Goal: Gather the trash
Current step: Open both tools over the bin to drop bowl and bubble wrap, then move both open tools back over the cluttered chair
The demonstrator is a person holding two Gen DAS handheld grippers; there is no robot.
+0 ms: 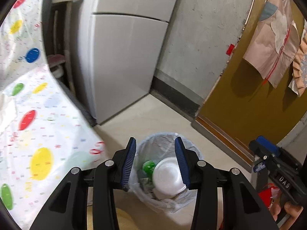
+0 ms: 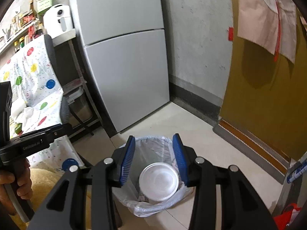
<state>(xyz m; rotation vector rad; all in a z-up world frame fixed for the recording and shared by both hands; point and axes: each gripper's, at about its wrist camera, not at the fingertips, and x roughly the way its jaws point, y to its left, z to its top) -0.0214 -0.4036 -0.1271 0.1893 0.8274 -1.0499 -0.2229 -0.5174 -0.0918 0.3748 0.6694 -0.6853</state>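
white foam bowl [image 2: 158,181], one, lies inside the lined trash bin [image 2: 147,141], beside one green item [image 1: 148,166]. above the bin, both the left hand-held gripper [image 1: 155,160] and right hand-held gripper [image 2: 153,158] stand apart, holding nothing. "das" reads on the right one's body.

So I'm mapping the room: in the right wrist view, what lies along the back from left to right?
Cluttered shelf of bottles → white appliance → grey refrigerator → grey concrete wall → mustard-yellow door.
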